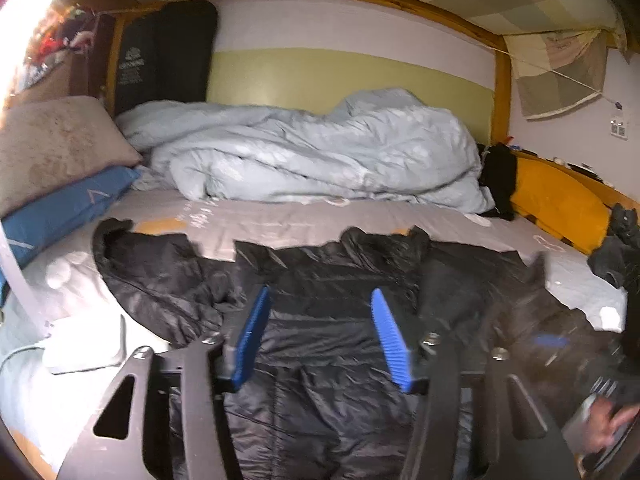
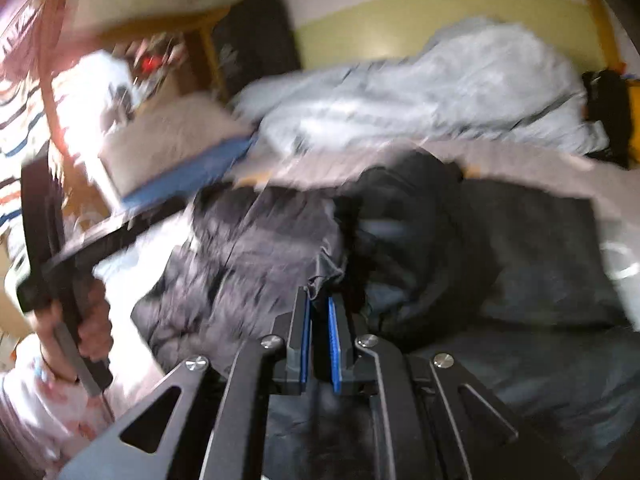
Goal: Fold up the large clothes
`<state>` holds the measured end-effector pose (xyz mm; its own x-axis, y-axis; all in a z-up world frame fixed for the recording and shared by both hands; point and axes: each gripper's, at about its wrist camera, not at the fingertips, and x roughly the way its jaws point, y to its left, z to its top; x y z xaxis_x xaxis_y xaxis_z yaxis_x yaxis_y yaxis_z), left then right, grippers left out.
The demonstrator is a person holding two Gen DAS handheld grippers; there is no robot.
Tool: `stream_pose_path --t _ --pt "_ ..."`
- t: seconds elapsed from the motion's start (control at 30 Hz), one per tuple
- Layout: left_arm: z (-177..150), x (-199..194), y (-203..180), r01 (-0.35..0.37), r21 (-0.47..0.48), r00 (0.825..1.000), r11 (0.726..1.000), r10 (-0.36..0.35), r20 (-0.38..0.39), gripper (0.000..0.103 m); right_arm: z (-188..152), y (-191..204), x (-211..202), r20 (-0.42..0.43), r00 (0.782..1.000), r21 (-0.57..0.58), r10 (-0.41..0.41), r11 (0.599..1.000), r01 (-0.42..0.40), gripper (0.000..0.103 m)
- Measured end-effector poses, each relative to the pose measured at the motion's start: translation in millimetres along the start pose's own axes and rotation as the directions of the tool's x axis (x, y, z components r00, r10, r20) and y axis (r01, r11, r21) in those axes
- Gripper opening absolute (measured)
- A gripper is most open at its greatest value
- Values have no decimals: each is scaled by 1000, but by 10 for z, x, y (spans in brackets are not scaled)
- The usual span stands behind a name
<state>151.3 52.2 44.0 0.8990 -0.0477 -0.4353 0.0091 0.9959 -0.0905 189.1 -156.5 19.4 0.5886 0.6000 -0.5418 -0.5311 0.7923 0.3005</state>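
Note:
A large black puffer jacket [image 1: 320,280] lies spread across the grey bed sheet [image 1: 280,216]. My left gripper [image 1: 320,300] is open above the jacket's middle, its blue pads apart with nothing between them. In the right wrist view, which is blurred by motion, my right gripper [image 2: 319,300] is shut on a fold of the jacket's [image 2: 400,240] fabric and lifts it. The right gripper also shows blurred at the right edge of the left wrist view [image 1: 552,340]. The left gripper shows at the left of the right wrist view [image 2: 60,256], held in a hand.
A crumpled light blue duvet [image 1: 320,152] lies along the back wall. A beige pillow [image 1: 56,148] on a blue pillow [image 1: 60,216] sits at left. A white device [image 1: 84,348] lies near the front left. Dark clothes [image 1: 616,248] and a yellow cushion [image 1: 560,204] are at right.

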Motion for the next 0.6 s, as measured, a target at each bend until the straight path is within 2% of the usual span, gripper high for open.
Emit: stream_pose_path --t 0.1,0.23,0.33,0.4,0.47,0.53,0.57,0.6 --pt "-43 52 -43 49 -2 998 999 -49 -32 42 -141 142 181 -88 994 -30 58 998 -61 8" --pt "-89 111 -81 173 -52 980 984 -177 -87 42 -234 194 225 -122 992 -67 44 996 -52 8" --pt "-140 184 -118 304 -115 936 946 -319 -147 45 -249 174 248 -122 991 -39 54 997 -60 9" --pt "-182 229 -165 371 -151 903 916 -394 -173 57 -252 189 264 -122 991 -40 54 997 -59 9" --pt "-205 283 -249 390 -158 888 907 -416 -194 57 -259 224 277 -122 991 -49 56 997 -63 9" --pt "-219 364 -329 396 -154 883 905 -421 -209 55 -256 254 278 -121 991 -56 55 996 -62 10" --pt "-222 402 -346 404 -158 877 901 -431 -214 44 -256 265 269 -120 991 -59 57 996 -64 10" --pt "-235 456 -374 427 -168 861 889 -456 -225 28 -254 269 265 -119 991 -64 57 996 -65 10"
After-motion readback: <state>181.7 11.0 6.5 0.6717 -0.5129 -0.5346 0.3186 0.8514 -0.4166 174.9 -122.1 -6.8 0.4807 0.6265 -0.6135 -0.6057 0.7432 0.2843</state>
